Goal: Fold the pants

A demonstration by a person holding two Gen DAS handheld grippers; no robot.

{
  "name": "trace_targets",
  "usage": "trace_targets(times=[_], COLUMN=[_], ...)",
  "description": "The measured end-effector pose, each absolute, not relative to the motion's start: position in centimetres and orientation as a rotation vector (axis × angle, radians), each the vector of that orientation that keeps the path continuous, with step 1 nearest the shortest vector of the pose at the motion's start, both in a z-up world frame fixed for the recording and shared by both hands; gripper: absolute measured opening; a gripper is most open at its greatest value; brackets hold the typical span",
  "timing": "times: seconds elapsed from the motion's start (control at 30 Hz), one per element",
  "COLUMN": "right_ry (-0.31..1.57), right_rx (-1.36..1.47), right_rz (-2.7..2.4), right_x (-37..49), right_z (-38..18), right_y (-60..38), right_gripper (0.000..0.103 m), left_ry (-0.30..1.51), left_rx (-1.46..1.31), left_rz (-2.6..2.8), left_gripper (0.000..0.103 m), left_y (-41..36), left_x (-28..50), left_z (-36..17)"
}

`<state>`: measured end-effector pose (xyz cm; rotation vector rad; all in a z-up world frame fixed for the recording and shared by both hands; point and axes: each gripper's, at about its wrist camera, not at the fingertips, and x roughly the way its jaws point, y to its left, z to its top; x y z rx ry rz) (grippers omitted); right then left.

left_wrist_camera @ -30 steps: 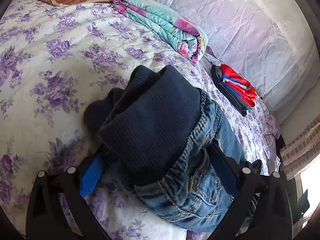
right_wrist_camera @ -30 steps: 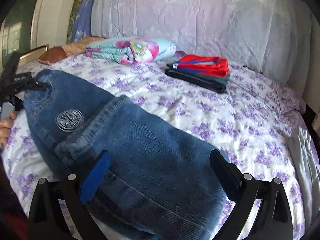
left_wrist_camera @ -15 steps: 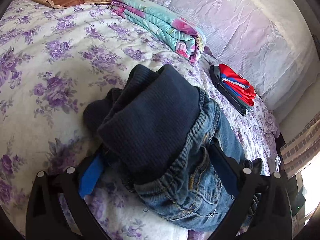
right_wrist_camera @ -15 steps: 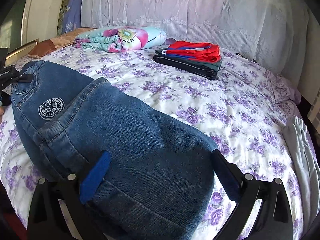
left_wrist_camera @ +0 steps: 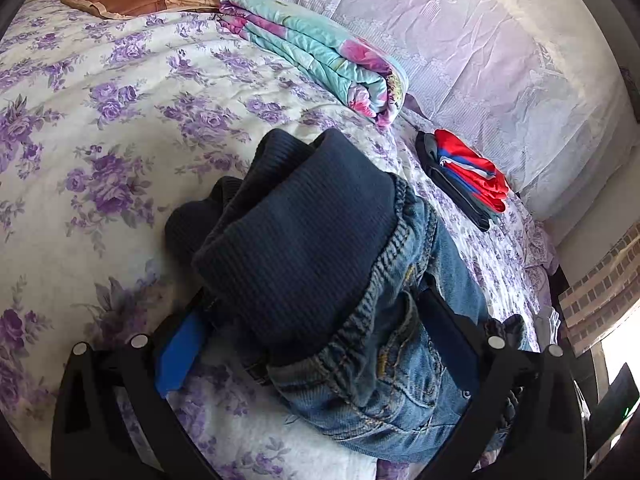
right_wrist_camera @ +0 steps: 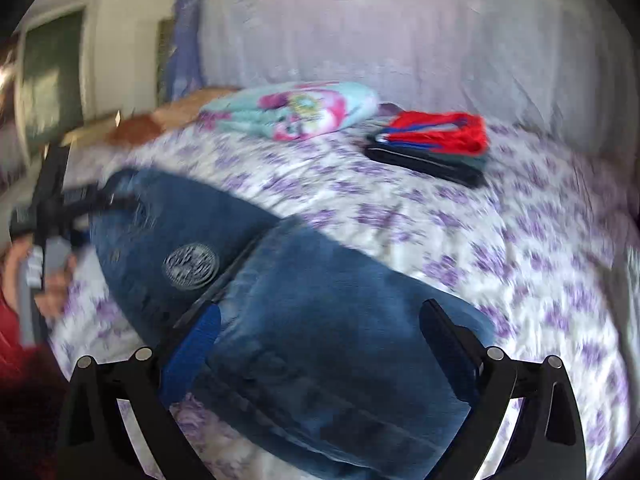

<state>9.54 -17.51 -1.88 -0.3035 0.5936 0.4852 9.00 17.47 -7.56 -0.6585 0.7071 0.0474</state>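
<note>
The jeans point(left_wrist_camera: 404, 344) lay on the flowered bedspread point(left_wrist_camera: 100, 128), already doubled lengthwise so one leg sat on the other, with the dark ribbed waistband point(left_wrist_camera: 296, 248) bunched at one end. The left gripper point(left_wrist_camera: 316, 340) had its jaws spread wide on either side of that waist end, the cloth filling the gap; whether they pinched anything could not be told. In the right wrist view the right gripper point(right_wrist_camera: 320, 340) stood equally wide over the leg end of the jeans point(right_wrist_camera: 320, 360), and though that frame was blurred, it seemed to be gripping nothing. The first fold looked done; the crosswise fold, legs to waist, was probably still to come. A folded quilt point(left_wrist_camera: 320, 60) and a stack of folded clothes point(left_wrist_camera: 468, 176) lay well apart from the jeans.
</note>
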Motion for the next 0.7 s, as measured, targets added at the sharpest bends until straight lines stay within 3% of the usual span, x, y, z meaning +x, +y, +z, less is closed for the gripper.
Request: trace_targets(times=[0.2, 0.27, 0.43, 0.57, 0.7], right_ry=[0.697, 0.643, 0.673, 0.877, 0.750], right_rx=[-0.400, -0.436, -0.160, -0.012, -0.040], right_rz=[0.602, 0.583, 0.718, 0.791, 0.769], right_x=[8.6, 7.4, 7.6, 9.8, 6.6], right_z=[-4.5, -4.3, -1.8, -4.7, -3.4], right_y=[-13.3, -13.1, -16.2, -16.1, -17.6], right_gripper=[0.100, 0.100, 0.100, 0.100, 0.100], left_ry=[0.694, 0.690, 0.689, 0.690, 0.691], left_rx=[-0.666, -0.670, -0.668, -0.667, -0.664], left_rz=[0.024, 0.020, 0.018, 0.017, 0.017], left_gripper=[0.098, 0.098, 0.098, 0.098, 0.098], left_y=[17.6, 17.6, 17.7, 17.7, 17.6], left_x=[8.7, 8.6, 8.6, 8.6, 8.6], left_z=[-7.6, -7.7, -7.7, -7.7, -7.7])
